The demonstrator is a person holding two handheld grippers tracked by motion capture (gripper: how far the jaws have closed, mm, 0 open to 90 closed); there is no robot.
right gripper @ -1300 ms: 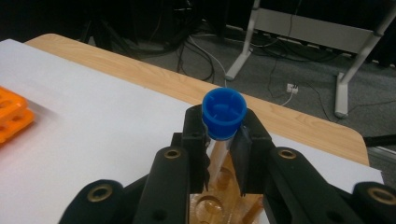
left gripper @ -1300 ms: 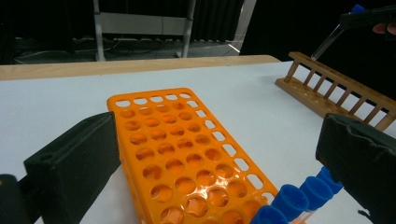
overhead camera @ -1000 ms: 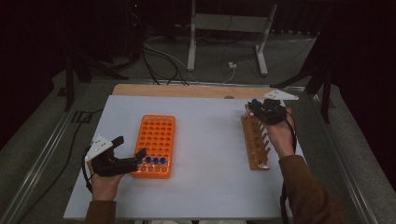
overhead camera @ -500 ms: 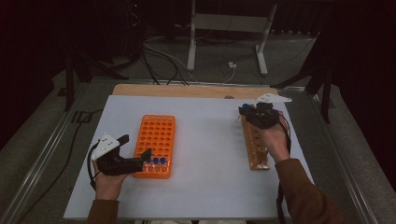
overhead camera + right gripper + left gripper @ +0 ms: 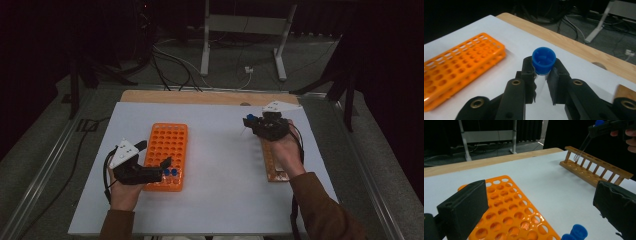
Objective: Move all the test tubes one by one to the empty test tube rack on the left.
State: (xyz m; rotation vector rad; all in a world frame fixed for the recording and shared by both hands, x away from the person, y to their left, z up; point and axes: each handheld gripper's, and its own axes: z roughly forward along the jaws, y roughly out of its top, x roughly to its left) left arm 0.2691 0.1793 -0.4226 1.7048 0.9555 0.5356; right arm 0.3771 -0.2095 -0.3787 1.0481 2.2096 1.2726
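A: Start nearest the person. What is the left gripper (image 5: 161,168) doing?

B: It sits low at the near left of the white table (image 5: 220,170), held in the left hand (image 5: 122,187). Its jaws stand wide apart, with nothing between them. In the left gripper view they frame the near end of the orange rack (image 5: 509,212), and the jaw tips reach over that rack's near edge.

A: Is anything in the rack?

B: Two blue-capped tubes (image 5: 170,172) stand upright in its near right corner, just beside the left gripper's tips. The other holes that I can see look empty.

A: And farther out, on the right?

B: The right hand (image 5: 285,152) holds the right gripper (image 5: 248,121) above the far end of the wooden rack (image 5: 272,165), which lies lengthwise along the table's right side. The jaws are clamped on a clear test tube (image 5: 580,148) just under its blue cap (image 5: 544,60).

A: Where is that tube exactly?

B: In the air. The left gripper view shows it hanging tilted, its rounded lower end above the wooden rack's far end. Whether it touches the rack, I cannot tell. The two racks lie well apart.

A: Beyond the table?

B: A wooden strip (image 5: 200,96) runs along the far edge, then dark floor with cables (image 5: 175,60) and a grey stand (image 5: 245,30).
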